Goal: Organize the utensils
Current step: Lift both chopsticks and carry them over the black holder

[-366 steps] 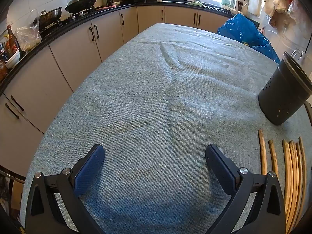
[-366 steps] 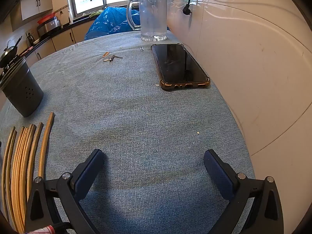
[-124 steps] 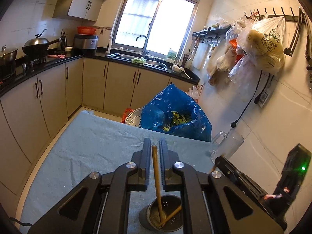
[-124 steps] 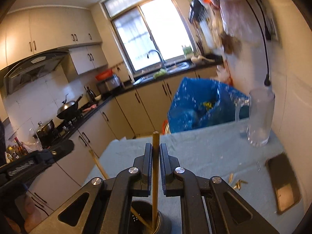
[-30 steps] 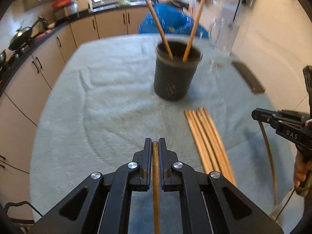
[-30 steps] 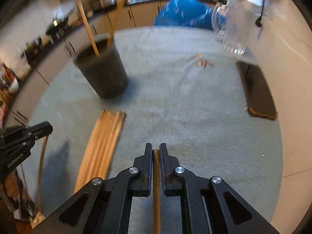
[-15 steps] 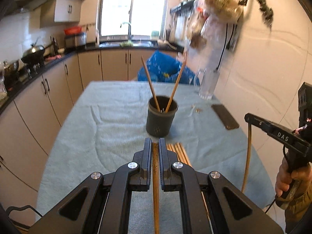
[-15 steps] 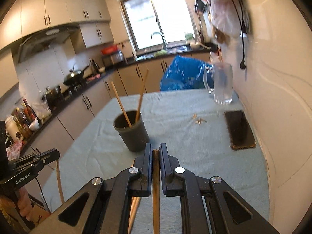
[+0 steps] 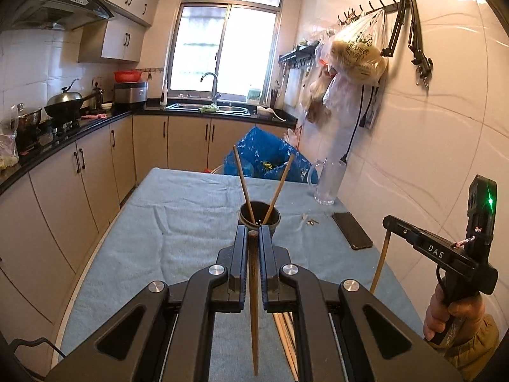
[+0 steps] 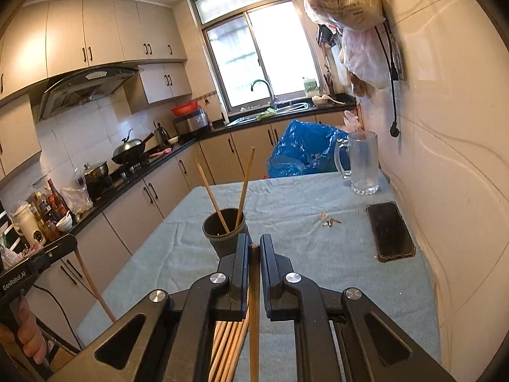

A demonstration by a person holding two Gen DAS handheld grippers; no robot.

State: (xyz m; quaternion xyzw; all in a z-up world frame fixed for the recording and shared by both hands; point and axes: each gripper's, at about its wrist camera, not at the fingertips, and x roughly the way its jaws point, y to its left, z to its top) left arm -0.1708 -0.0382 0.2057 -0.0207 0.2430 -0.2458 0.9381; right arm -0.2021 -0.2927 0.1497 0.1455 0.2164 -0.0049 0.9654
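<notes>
On the desk (image 9: 191, 210), under its blue-grey cloth, a dark holder (image 9: 259, 218) stands near the middle with two chopsticks (image 9: 243, 184) leaning apart inside it, crossing low in a V. On the near side of the holder, the left gripper (image 9: 253, 238) is raised above the cloth, its jaws pressed tight on a single chopstick (image 9: 253, 302) that hangs down between them. To the right of the holder, the right gripper (image 10: 254, 248) is lifted too, clamped on another chopstick (image 10: 254, 318), whose lower part drops toward the cloth. A bundle of loose chopsticks (image 10: 227, 347) lies flat on the cloth on the near side of the holder, below both grippers. Beyond the holder to the right, by the wall, lie a dark phone (image 10: 389, 230) and a clear mug (image 10: 362, 165), with a few small scraps (image 10: 329, 221) between phone and holder. A blue bag (image 10: 305, 149) sits past the desk's far edge.
</notes>
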